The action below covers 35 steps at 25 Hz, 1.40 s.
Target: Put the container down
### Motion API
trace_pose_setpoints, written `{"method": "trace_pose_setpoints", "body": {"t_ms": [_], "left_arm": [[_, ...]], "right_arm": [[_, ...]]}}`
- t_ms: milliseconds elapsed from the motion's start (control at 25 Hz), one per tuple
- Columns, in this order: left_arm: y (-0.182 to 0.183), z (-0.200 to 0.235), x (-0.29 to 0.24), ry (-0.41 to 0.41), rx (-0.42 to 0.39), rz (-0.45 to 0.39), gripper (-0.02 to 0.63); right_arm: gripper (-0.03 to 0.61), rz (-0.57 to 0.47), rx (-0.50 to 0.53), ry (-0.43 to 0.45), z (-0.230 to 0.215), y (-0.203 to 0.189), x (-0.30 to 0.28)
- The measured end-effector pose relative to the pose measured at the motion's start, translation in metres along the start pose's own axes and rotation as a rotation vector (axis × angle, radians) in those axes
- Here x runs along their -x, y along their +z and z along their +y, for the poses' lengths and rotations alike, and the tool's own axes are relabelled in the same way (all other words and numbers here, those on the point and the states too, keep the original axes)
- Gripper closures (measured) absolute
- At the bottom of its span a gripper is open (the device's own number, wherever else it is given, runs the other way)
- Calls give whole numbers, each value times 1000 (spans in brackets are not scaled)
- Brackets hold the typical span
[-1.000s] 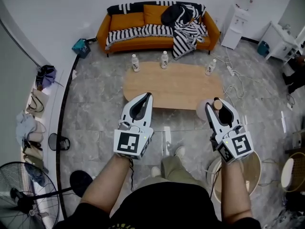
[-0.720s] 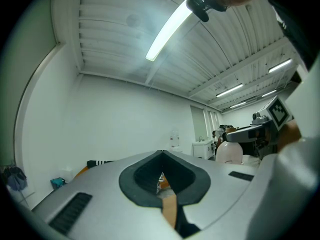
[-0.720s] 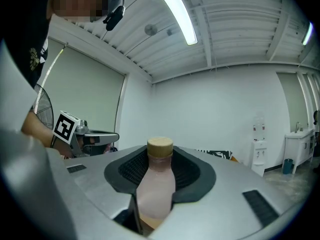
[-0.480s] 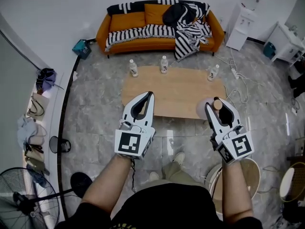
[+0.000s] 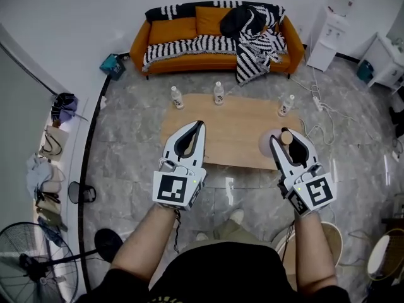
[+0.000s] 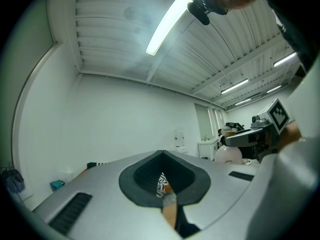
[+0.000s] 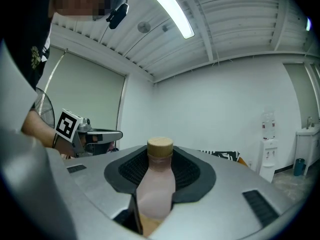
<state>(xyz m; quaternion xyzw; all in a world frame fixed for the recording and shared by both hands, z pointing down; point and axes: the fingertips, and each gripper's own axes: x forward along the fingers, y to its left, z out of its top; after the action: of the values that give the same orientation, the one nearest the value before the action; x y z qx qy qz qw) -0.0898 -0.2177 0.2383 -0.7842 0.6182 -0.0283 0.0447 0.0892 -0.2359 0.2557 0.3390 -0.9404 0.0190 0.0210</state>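
The container [image 7: 156,184] is a pale pink bottle with a cork-coloured lid. It stands upright between the jaws of my right gripper [image 7: 161,156], which is shut on its neck and body. In the head view my right gripper [image 5: 287,137] holds the container [image 5: 269,143] in the air over the near right part of the wooden table [image 5: 221,128]. My left gripper [image 5: 200,125] hovers above the table's near edge, shut with nothing in it; in its own view the left gripper [image 6: 161,153] has its jaws meeting at the tip.
Three small water bottles [image 5: 218,93] stand along the table's far edge. Behind is an orange sofa [image 5: 189,33] with striped throws. A white water dispenser [image 5: 331,30] and floor cables [image 5: 319,115] lie at the right, and a fan [image 5: 31,264] at the lower left.
Both grippers keep their pose and grip. The room has slid slightly in the head view, so the table sits a little nearer under the grippers.
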Motion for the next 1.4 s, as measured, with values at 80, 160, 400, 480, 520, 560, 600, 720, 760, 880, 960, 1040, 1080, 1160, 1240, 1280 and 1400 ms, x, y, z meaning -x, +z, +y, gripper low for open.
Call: {"method": "trace_pose_setpoints", "body": {"t_ms": [80, 160, 400, 480, 520, 560, 600, 720, 760, 880, 960, 1040, 1080, 1160, 1240, 1280, 1400], "left_arm": [[2, -4, -11, 5, -2, -3, 600], [2, -9, -20, 10, -8, -2, 600], [-13, -11, -43, 26, -10, 20, 600], [-21, -11, -52, 25, -20, 40, 600], [-24, -9, -57, 25, -21, 48, 600], [-27, -6, -62, 25, -17, 52, 600], [-29, -3, -68, 24, -13, 54, 600], [-35, 2, -85, 7, -12, 49, 600], [-36, 4, -90, 0, -14, 46, 600], [-40, 11, -106, -12, -45, 55, 600], [-44, 18, -116, -1, -36, 58, 600], [-48, 25, -124, 1, -22, 31, 600], [-49, 29, -127, 0, -21, 14, 600], [-55, 36, -134, 2, -35, -2, 600], [-66, 41, -141, 0, -48, 4, 600], [-73, 43, -144, -4, -48, 11, 600], [-101, 51, -156, -17, -40, 38, 600]], "right_arm": [[430, 1, -5, 10, -11, -2, -4], [430, 8, -11, 26, -19, -4, -8], [430, 34, -23, 38, -46, -22, -23], [430, 43, -48, 27, -57, -28, -28], [430, 49, -55, 20, -63, -32, -31], [430, 53, -55, 12, -69, -36, -34], [430, 57, -50, 5, -75, -40, -37], [430, 60, -43, -12, -88, -45, -50], [430, 56, -51, -18, -90, -44, -56], [430, 42, -76, -35, -95, -42, -70], [430, 52, -68, -49, -101, -48, -76], [430, 64, -55, -59, -106, -56, -85], [430, 70, -50, -63, -108, -61, -89], [430, 81, -50, -69, -114, -72, -98], [430, 83, -59, -75, -119, -81, -107], [430, 79, -67, -77, -120, -85, -113], [430, 81, -68, -74, -122, -102, -128]]}}
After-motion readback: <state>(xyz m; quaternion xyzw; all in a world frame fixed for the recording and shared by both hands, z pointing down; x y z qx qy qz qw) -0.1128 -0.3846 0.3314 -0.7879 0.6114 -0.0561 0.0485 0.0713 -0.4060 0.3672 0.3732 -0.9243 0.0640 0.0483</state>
